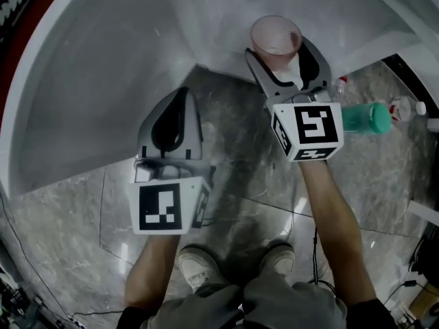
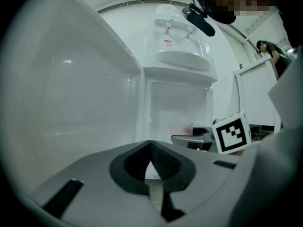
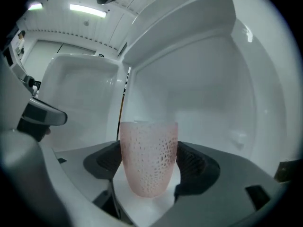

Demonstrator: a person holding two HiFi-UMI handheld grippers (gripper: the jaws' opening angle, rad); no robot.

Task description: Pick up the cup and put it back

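A pink translucent cup [image 1: 276, 38] with a dotted texture stands upright between the jaws of my right gripper [image 1: 281, 52], over the white ledge. In the right gripper view the cup [image 3: 148, 157] fills the gap of the right gripper [image 3: 149, 167], and both dark pads press its sides. My left gripper [image 1: 181, 96] is lower and to the left, its jaws shut with nothing between them. The left gripper view shows the shut left gripper [image 2: 150, 144], with the cup [image 2: 181, 128] and the right gripper's marker cube [image 2: 232, 132] beyond it to the right.
A curved white wall [image 1: 103, 60] wraps the far side and left. I stand on a grey marble floor [image 1: 240, 177]. A green bottle [image 1: 367, 117] and small bottles [image 1: 405, 107] lie at the right. A white basin-like fixture [image 2: 180, 60] stands ahead.
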